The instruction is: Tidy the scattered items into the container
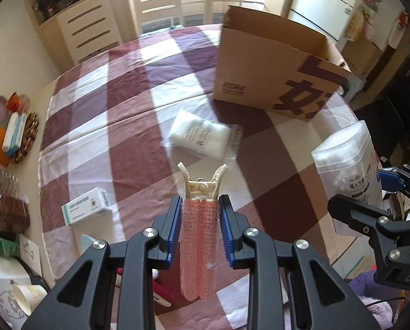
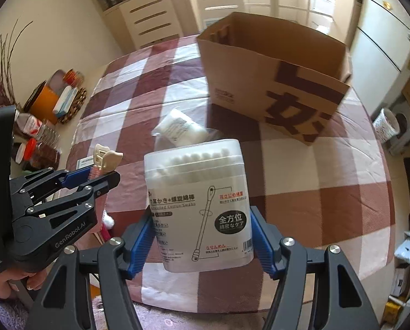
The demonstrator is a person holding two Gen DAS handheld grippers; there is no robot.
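My left gripper (image 1: 200,206) is shut on a pink hair-roller clip (image 1: 199,242) with a cream clamp end, held above the checked tablecloth. Seen from the right wrist, the left gripper (image 2: 95,174) is at the left with the clip's cream end (image 2: 106,159) poking out. My right gripper (image 2: 202,231) is shut on a clear tub of cotton swabs (image 2: 202,206); the same tub (image 1: 348,162) shows at the right edge of the left view. The open cardboard box (image 1: 273,68) (image 2: 273,82) stands at the far right. Between me and the box lies a white bag of cotton pads (image 1: 199,134) (image 2: 180,128).
A small white and green medicine box (image 1: 86,206) lies on the tablecloth (image 1: 122,104) near its left edge. Jars, tins and bottles (image 2: 40,126) crowd the table's left side. White drawers (image 1: 92,30) stand behind the table. A hand (image 2: 21,280) holds the left gripper's handle.
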